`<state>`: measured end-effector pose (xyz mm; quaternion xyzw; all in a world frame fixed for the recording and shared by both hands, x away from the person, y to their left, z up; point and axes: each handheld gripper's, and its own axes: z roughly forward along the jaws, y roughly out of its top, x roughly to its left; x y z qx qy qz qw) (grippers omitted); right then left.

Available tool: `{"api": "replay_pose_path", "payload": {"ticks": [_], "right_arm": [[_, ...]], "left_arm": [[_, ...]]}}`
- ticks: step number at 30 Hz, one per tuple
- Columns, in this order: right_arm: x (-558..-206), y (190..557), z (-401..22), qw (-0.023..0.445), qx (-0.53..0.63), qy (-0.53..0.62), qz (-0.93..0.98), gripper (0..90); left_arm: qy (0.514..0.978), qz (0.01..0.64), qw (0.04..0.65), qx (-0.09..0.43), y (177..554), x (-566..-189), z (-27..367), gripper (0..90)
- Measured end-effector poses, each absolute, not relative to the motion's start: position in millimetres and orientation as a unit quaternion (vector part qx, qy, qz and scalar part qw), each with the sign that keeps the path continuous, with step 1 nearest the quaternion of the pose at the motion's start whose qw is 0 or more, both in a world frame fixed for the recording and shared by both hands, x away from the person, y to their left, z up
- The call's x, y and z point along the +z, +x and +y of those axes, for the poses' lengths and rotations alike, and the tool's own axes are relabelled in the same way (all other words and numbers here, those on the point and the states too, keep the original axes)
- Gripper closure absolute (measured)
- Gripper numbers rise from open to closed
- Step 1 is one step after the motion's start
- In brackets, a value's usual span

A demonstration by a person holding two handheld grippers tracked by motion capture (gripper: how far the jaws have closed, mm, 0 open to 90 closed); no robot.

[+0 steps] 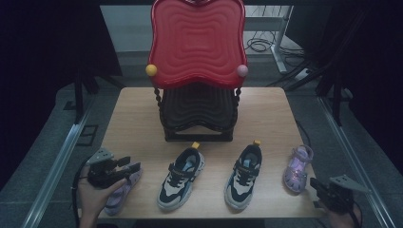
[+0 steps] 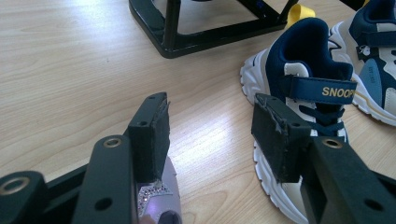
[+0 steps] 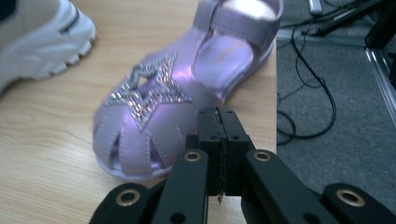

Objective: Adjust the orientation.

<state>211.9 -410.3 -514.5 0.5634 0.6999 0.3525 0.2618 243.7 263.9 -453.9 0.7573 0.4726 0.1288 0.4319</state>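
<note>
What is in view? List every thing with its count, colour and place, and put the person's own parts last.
Wooden table: one, light wood, centre.
Two-tier plastic shoe rack: one, red top shelf, black lower shelf and frame, at the table's far middle.
Navy and white child's sneakers with yellow heel tabs: two, left one and right one, side by side in front of the rack.
Lilac child's sandals with a glittery star: two, one at the table's right edge, one at the near left under the left gripper.
Cables: black, on the grey floor behind the table.
Left gripper: black, open, over the left sandal.
Right gripper: black, shut, near the right sandal.
</note>
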Motion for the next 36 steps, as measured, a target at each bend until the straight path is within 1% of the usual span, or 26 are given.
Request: {"api": "replay_pose_path", "payload": {"ticks": [7,20,23,25,36], "right_arm": [[-520,216,-406,0.252,0.338,0.560,0.713,89.6],[-517,217,-400,0.256,0.322,0.550,0.727,89.8],[-517,217,-399,0.254,0.325,0.550,0.726,89.8],[-513,216,-398,0.246,0.347,0.544,0.724,89.8],[-511,218,-388,0.237,0.340,0.533,0.737,89.8]], "left_arm": [[0.759,0.476,0.425,0.131,244,-455,264,46.3],[0.756,0.480,0.424,0.135,242,-452,269,45.8],[0.757,0.478,0.423,0.135,242,-453,268,45.8],[0.759,0.476,0.422,0.135,242,-452,267,45.6],[0.762,0.476,0.418,0.131,243,-454,266,45.0]]}}
